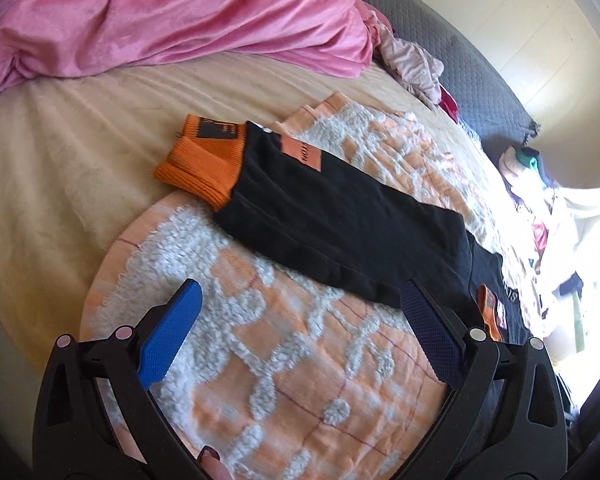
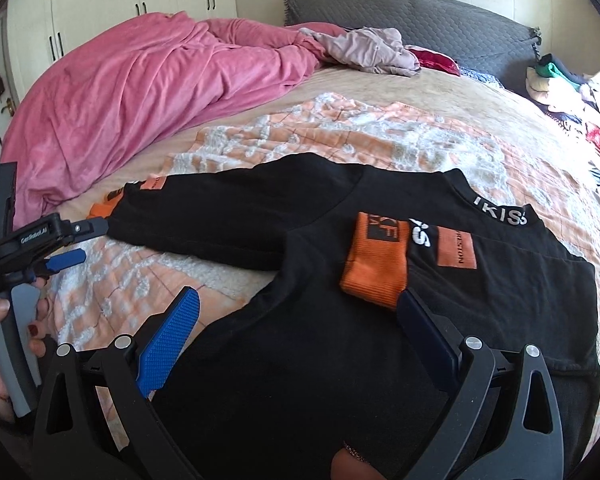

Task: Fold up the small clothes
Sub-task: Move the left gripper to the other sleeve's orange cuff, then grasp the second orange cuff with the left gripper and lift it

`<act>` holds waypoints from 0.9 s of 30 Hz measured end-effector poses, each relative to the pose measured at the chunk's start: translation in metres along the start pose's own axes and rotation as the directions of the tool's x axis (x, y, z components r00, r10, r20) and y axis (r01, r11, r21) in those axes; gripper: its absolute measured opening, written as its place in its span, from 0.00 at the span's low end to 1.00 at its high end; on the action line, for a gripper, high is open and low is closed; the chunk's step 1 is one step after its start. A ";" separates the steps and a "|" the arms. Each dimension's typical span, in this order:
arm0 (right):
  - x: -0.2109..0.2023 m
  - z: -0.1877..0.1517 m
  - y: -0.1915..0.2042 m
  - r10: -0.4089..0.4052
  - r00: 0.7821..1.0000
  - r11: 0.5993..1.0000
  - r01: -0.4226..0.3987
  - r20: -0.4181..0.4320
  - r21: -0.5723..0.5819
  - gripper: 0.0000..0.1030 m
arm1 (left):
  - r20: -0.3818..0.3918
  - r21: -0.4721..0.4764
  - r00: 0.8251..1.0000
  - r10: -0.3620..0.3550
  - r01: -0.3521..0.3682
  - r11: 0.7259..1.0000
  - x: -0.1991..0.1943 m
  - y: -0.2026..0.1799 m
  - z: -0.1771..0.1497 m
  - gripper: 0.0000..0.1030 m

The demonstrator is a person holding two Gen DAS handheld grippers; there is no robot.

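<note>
With both grippers spread wide and holding nothing, you are free to choose your grip. Your right gripper [image 2: 298, 322] hovers over the body of the black sweatshirt [image 2: 300, 360], its blue pads straddling the fabric just below the orange cuff [image 2: 374, 270] of the sleeve already folded across the chest. Your left gripper [image 1: 300, 312] hangs above the orange-and-white fleecy blanket [image 1: 292, 380], its right pad near the edge of the other sleeve [image 1: 340, 232], which lies stretched out to your left and ends in its own orange ribbed cuff [image 1: 200, 164].

The sweatshirt lies flat on that blanket, on the bed, collar [image 2: 500, 216] toward the grey headboard [image 2: 412, 20] and a pink duvet [image 2: 140, 80] bunched well apart on the left. Loose clothes are heaped at the bed's right edge [image 2: 572, 92].

The garment looks like soft, light knit: it will drape and sag rather than hold a crease, and a single pinched layer could slide off the layer beneath. The ribbed cuff seems the thickest, least slippery place, so take the outstretched sleeve there or just behind it. The fleecy blanket may drag on the cloth, so lift clear rather than sliding it.
</note>
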State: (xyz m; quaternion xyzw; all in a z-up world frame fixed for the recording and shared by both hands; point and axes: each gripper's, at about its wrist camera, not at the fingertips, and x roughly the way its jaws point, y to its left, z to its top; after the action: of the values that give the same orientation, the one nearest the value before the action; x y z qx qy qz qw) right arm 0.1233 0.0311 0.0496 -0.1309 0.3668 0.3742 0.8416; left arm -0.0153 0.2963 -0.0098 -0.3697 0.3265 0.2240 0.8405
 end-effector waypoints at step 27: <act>-0.007 -0.009 -0.011 -0.021 1.000 0.998 0.020 0.004 0.061 0.95 | 0.142 -0.289 0.975 0.169 -0.122 0.950 0.033 0.032 0.047 0.33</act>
State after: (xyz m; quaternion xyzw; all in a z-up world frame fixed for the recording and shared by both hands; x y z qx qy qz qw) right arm 0.1235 0.0160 0.0476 -0.1079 0.3749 0.3544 0.8498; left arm 0.0057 0.3570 -0.0241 -0.4392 0.2473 0.3592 0.7854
